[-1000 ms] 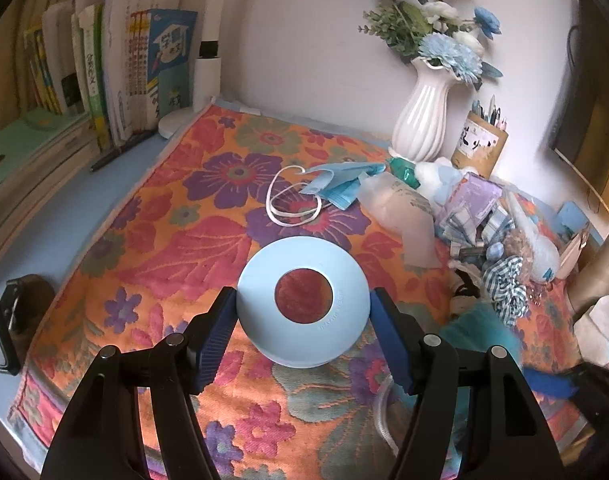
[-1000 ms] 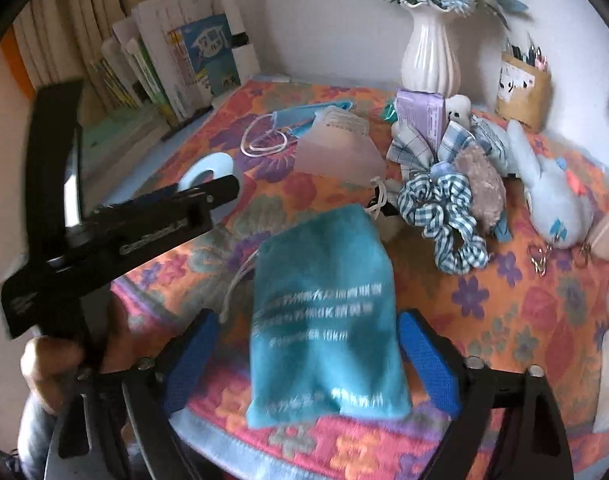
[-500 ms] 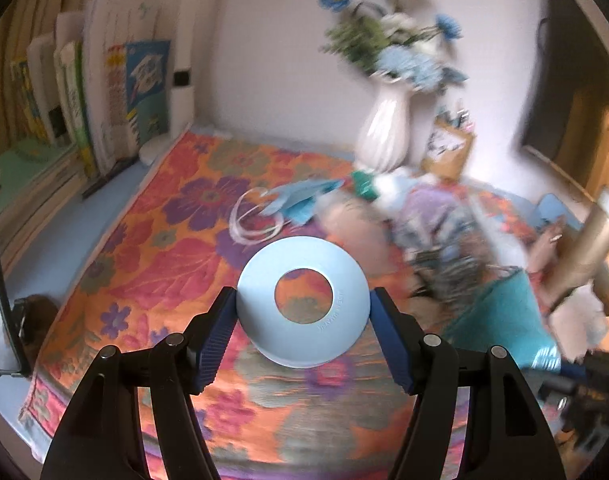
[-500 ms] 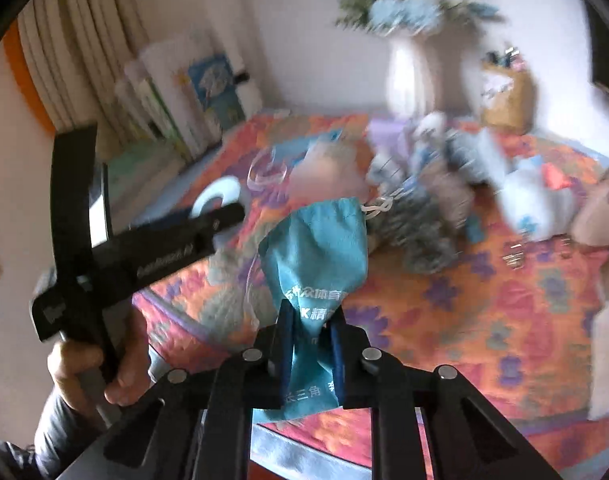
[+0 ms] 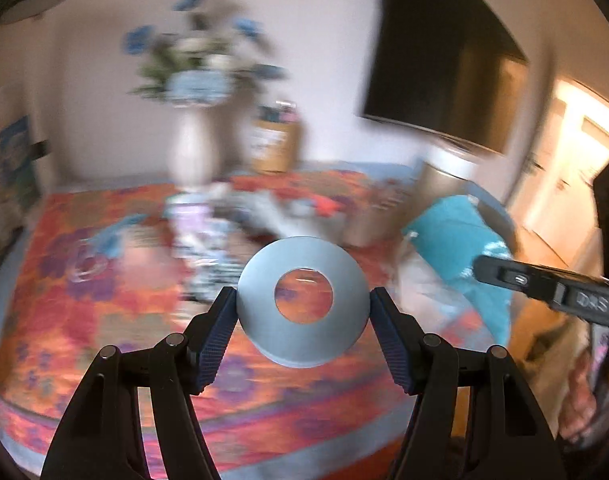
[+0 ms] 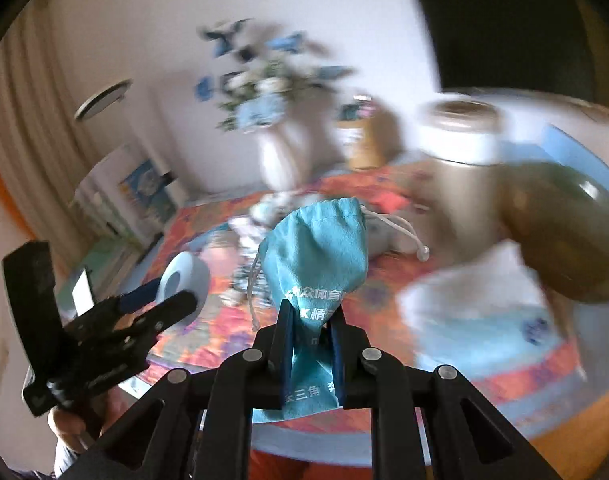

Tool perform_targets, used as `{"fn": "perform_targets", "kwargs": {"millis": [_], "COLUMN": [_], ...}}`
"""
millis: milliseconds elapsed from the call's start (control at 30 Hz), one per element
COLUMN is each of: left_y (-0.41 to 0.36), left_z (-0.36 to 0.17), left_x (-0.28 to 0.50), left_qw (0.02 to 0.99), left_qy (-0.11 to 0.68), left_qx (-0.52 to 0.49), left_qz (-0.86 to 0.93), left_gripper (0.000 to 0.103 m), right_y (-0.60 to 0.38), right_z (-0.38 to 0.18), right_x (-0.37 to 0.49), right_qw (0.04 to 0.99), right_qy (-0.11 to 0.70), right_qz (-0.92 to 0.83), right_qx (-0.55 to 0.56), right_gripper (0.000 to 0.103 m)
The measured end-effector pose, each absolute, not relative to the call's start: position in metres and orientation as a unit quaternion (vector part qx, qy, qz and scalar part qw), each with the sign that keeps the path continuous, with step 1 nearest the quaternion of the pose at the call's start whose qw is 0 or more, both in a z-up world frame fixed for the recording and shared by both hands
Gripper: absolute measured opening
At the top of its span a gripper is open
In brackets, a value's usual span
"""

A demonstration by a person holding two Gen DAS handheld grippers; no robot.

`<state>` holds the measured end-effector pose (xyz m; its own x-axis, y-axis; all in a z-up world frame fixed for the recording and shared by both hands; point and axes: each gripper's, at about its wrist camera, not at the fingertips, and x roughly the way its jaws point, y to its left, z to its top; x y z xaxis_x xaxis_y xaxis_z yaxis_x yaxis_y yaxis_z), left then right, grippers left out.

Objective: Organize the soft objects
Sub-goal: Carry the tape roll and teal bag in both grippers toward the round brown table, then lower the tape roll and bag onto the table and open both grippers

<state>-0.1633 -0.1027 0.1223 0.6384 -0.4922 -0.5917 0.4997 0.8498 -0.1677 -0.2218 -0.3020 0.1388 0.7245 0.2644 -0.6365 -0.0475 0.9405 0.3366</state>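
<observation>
Teal drawstring pouch (image 6: 318, 256) hangs pinched between the blue-padded fingers (image 6: 285, 344) of the right gripper (image 6: 310, 340), which are drawn narrow onto its lower half; its gathered mouth points up and its white cord (image 6: 404, 232) trails off to the side. White printed characters show on the cloth just above the grip. The pouch is lifted clear of the flowered cloth (image 6: 384, 280) that covers the surface. From the left wrist view the same pouch (image 5: 460, 248) shows to the right of the white vase (image 5: 190, 148), nearer the camera than the vase. The left gripper (image 5: 303, 312) holds a pale blue ring-shaped roll (image 5: 303, 300) across its width, one finger (image 5: 220, 328) pressed on each side, its hole facing the camera. In the right wrist view that gripper (image 6: 160, 300) and its roll (image 6: 186, 280) appear left of the pouch, with a hand (image 6: 74, 428) below it. Behind, near the vase, a blurred heap of soft things (image 5: 224, 232) lies on the cloth, and a wooden pen holder (image 5: 274, 144) stands just right of the vase.
</observation>
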Motion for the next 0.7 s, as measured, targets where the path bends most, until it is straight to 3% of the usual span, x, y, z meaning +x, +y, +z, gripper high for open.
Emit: {"fn": "perform_targets", "kwargs": {"millis": [367,700], "left_y": [-0.258,-0.389], "left_z": [0.156,0.159], "left_x": [-0.197,-0.149], "left_qw": [0.834,0.827], "left_qy": [0.320,0.344], "left_qx": [0.060,0.068], "left_qz": [-0.446,-0.440], "left_gripper": [0.065,0.065], "right_y": [-0.443,-0.554], "right_z": [0.162,0.152], "right_x": [-0.281,-0.246], "right_qw": [0.923,0.900], "right_qy": [0.314,0.266], "right_qz": [-0.074,-0.176], "right_qx": [0.212,0.296], "right_gripper": [0.015,0.015]}}
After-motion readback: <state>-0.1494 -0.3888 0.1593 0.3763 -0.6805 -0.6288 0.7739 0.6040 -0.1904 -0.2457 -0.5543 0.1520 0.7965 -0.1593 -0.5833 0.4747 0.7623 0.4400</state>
